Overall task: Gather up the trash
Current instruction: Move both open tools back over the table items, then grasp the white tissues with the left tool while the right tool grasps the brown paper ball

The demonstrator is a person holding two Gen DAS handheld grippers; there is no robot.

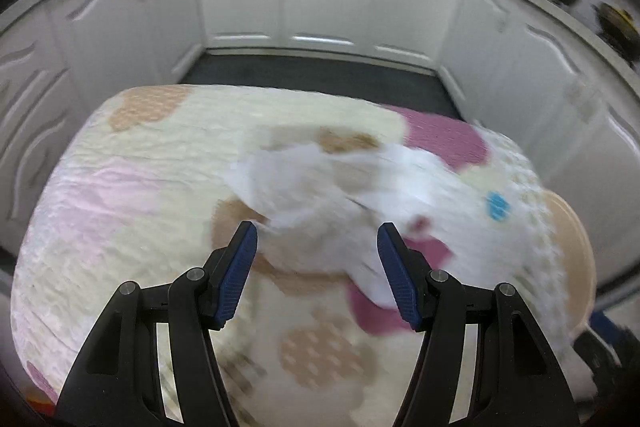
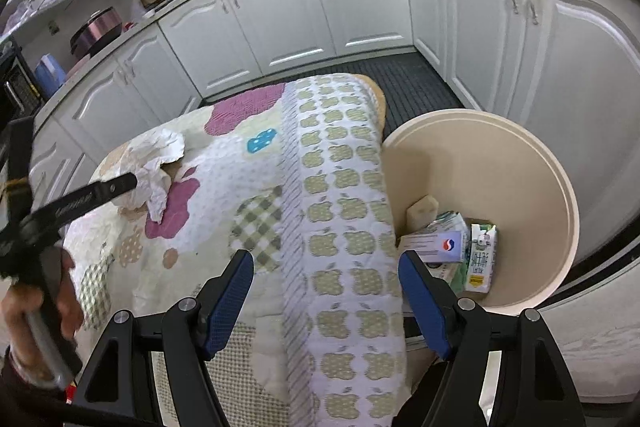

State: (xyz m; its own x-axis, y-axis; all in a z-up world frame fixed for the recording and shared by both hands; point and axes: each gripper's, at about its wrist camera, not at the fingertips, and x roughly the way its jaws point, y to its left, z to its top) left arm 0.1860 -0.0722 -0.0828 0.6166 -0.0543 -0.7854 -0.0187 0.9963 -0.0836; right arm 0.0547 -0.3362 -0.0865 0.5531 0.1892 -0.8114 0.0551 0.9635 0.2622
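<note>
**Trash collection: partly done, one paper item outstanding**

Item 1. Crumpled white paper (image 2: pixel 160 163): lying on the patterned quilt (image 2: pixel 256 219) that covers the table, toward its left side in the right wrist view; not yet picked up. Blurred in the left wrist view, spread ahead of and partly between the blue pads.

Item 2. Beige bin (image 2: pixel 560 211): standing on the floor just beside the table's right edge. Already holding cartons (image 2: pixel 476 255) and a pale lump, too small to identify.

Item 3. Left gripper (image 1: pixel 318 243): fingers spread, poised over the paper; no pinch visible, contact not certain through the blur.

Item 4. Right gripper (image 2: pixel 326 267): fingers spread and empty, above the quilt's edge near the bin.

Status, as judged: several pieces binned; paper remaining to be grasped and carried across to the bin. No other loose trash visible on the quilt.
</note>
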